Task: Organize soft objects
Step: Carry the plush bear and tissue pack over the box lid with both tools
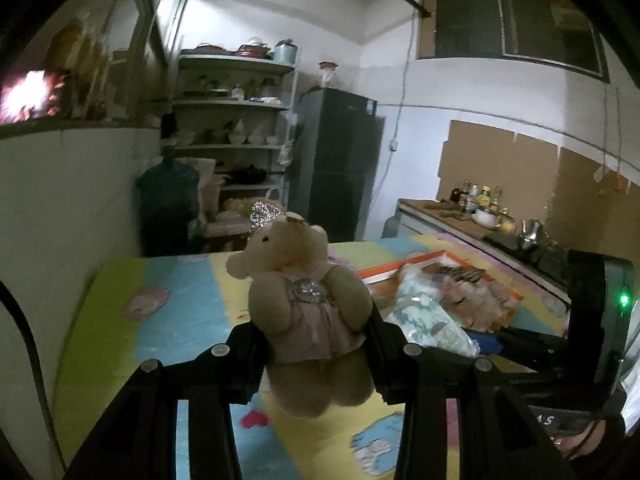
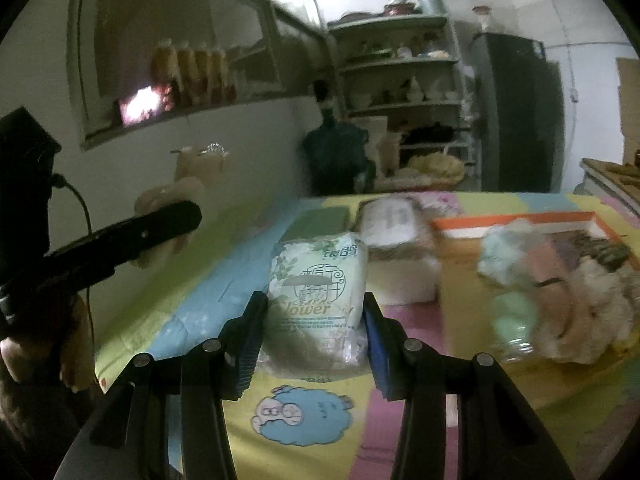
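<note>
Left tongs [image 1: 316, 344]: closed on teddy bear [image 1: 304, 300], held above tabletop [image 1: 180, 320]. Right tongs [image 2: 314, 340]: clamping tissue pack [image 2: 320, 280], aloft. Orange tray [image 2: 520, 224]: several soft items inside. Sorting apparently midway; both held items, plus white packs [image 2: 396, 232], unplaced.

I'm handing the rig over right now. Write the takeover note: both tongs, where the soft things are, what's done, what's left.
Left tongs: shut on the teddy bear, held up off the table.
Right tongs: shut on the tissue pack, above the mat.
Orange tray, to the right: already holds a pale blue bundle, a fluffy cream toy and more soft items.
Left to do: probably both held items go in the tray. A white pack also sits outside it, behind the tissue pack.
</note>
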